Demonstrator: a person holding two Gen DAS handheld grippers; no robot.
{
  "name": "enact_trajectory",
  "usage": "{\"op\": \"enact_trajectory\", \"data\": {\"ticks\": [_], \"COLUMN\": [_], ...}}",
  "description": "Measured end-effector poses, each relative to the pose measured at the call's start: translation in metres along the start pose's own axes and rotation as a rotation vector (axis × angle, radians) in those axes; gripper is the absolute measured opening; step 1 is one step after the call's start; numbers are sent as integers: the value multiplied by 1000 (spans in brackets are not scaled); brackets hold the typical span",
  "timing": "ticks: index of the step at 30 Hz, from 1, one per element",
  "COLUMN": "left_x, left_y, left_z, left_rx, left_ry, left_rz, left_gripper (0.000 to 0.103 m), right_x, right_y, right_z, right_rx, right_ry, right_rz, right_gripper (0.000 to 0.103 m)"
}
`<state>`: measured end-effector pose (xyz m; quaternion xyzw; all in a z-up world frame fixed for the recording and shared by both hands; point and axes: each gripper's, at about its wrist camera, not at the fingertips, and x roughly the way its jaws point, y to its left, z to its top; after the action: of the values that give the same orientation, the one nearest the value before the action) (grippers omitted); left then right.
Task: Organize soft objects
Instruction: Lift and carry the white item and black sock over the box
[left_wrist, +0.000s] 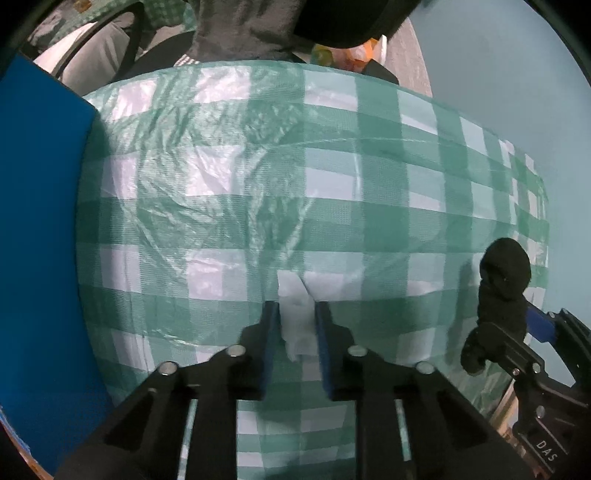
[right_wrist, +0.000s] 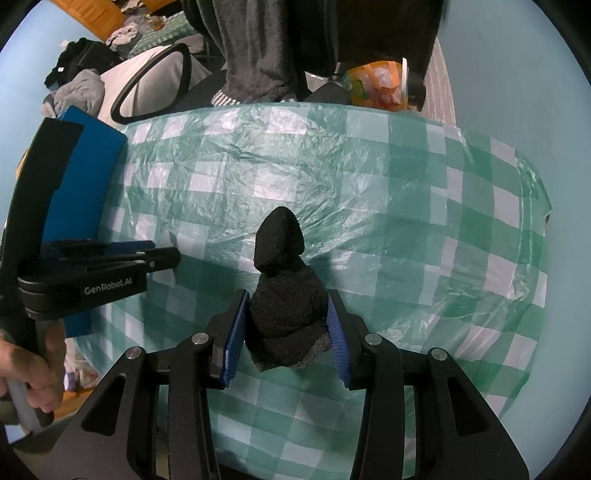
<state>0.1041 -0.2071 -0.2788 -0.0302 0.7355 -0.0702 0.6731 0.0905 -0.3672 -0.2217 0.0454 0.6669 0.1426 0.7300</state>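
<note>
A thin clear plastic bag (left_wrist: 229, 177) lies spread over the green-and-white checked tablecloth (left_wrist: 388, 147). My left gripper (left_wrist: 297, 314) is shut on a bunched fold of that bag (left_wrist: 297, 321) at the near edge. My right gripper (right_wrist: 286, 314) is shut on a bundled black sock (right_wrist: 284, 295), which sticks up between the blue pads, just above the cloth. In the left wrist view the sock (left_wrist: 502, 291) and right gripper (left_wrist: 532, 332) are at the right. In the right wrist view the left gripper (right_wrist: 166, 253) is at the left, side on.
A blue box (left_wrist: 40, 221) stands along the table's left side; it also shows in the right wrist view (right_wrist: 85, 177). A person in grey and dark clothes (right_wrist: 258, 48) stands behind the table. An orange packet (right_wrist: 376, 86) and a chair (right_wrist: 155, 85) are beyond the far edge.
</note>
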Motion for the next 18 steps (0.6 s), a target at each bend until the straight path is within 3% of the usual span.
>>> {"op": "enact_trajectory", "data": {"ticks": [18], "left_x": [-51], "left_y": [15], "left_z": [-22], "left_rx": [48], "left_ry": [-83], "left_rz": [-19], "left_gripper": [16], "right_x": [-25], "right_y": [31], "right_z": [6], "right_rx": [-56], "right_ry": [-40], "right_rz": [-10], "right_gripper": [41]}}
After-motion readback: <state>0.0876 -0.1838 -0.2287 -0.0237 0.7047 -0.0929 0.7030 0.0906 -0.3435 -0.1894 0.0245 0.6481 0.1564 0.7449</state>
